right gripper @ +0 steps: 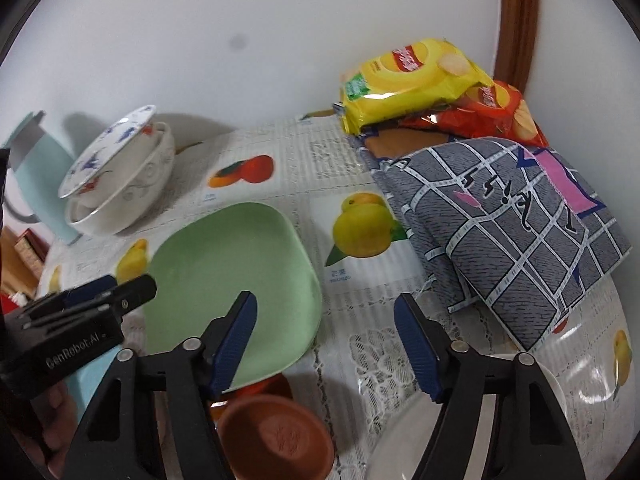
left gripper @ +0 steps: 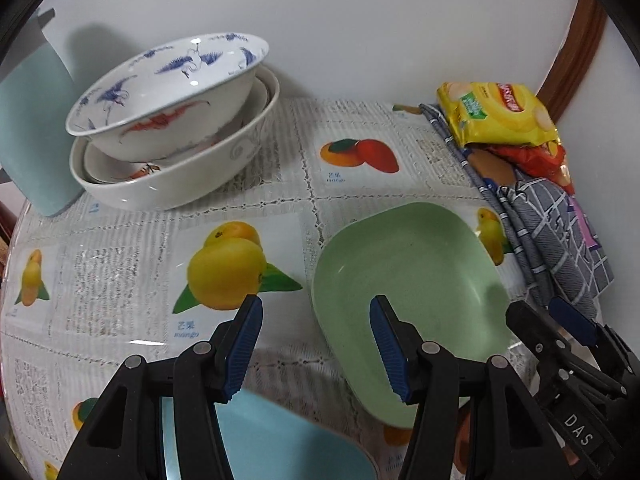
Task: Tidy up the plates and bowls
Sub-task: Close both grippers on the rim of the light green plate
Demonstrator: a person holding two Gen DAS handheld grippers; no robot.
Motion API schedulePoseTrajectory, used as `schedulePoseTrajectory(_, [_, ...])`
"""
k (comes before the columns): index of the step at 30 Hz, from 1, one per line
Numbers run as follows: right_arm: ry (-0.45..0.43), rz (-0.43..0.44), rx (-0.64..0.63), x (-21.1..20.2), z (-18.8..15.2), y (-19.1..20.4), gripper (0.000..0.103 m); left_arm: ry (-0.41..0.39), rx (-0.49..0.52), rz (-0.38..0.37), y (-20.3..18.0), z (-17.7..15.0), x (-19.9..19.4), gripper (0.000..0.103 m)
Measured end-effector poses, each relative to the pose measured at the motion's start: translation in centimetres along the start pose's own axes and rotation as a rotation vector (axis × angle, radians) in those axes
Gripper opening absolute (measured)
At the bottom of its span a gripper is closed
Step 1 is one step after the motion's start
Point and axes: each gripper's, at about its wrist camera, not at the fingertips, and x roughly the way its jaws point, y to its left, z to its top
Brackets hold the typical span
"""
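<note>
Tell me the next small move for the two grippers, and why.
Probably lower the right gripper onto the near rim of the square pale-green plastic plate and close. Both grippers, the left gripper included, are open and empty, and the plate lies loose, apart from the stacked white porcelain bowls.

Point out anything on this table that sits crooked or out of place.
The crane-painted bowl sits tilted in the stack of white bowls, its rim slanting instead of nesting flat. The yellow chip bag and a folded checked cloth share the table with the dishes. Nothing looks spilled or broken.
</note>
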Motion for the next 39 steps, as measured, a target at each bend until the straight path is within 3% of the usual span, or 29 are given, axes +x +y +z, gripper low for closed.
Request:
schedulePoseTrajectory(7, [0.042,-0.027,-0.019,2.4,-0.3,1.4,0.057,0.021,0.006,-0.008,0.2,0.7,1.6,0.054])
schedulePoseTrajectory(12, [0.05,-0.058,-0.044,3.2,-0.7,1.9,0.056,0.054,0.005,-0.009,0.3,0.6,3.1,0.053])
schedulePoseTrajectory(21, [0.066,-0.109,-0.064,3.8,-0.6,2.3,0.046,0.039,0.019,-0.005,-0.4,0.5,3.4,0.05])
schedulePoseTrajectory(22, [0.064,-0.114,-0.063,3.8,-0.6,2.3,0.045,0.035,0.018,-0.008,-0.5,0.5,3.4,0.049])
schedulePoseTrajectory(24, [0.061,-0.118,-0.066,3.9,-0.7,2.4,0.042,0.03,0.011,-0.021,-0.4,0.5,3.3,0.035])
schedulePoseTrajectory(26, [0.056,-0.094,-0.065,4.1,-0.7,2.5,0.025,0.025,0.0,-0.048,-0.3,0.3,3.1,0.025])
schedulePoseTrajectory(27, [0.06,-0.074,-0.065,4.2,-0.8,2.5,0.022,0.027,0.003,-0.071,-0.3,0.3,3.2,0.019])
schedulePoseTrajectory(29, [0.063,-0.068,-0.067,4.3,-1.0,2.6,0.017,0.019,0.007,-0.049,-0.4,0.3,3.3,0.012])
schedulePoseTrajectory(33, [0.037,-0.068,-0.052,4.0,-1.0,2.3,0.01,-0.001,-0.003,-0.051,0.0,0.4,2.8,0.009])
schedulePoseTrajectory(39, [-0.039,-0.002,-0.029,2.0,-0.6,2.2,0.01,-0.049,-0.019,-0.059,0.7,0.4,0.5,0.009])
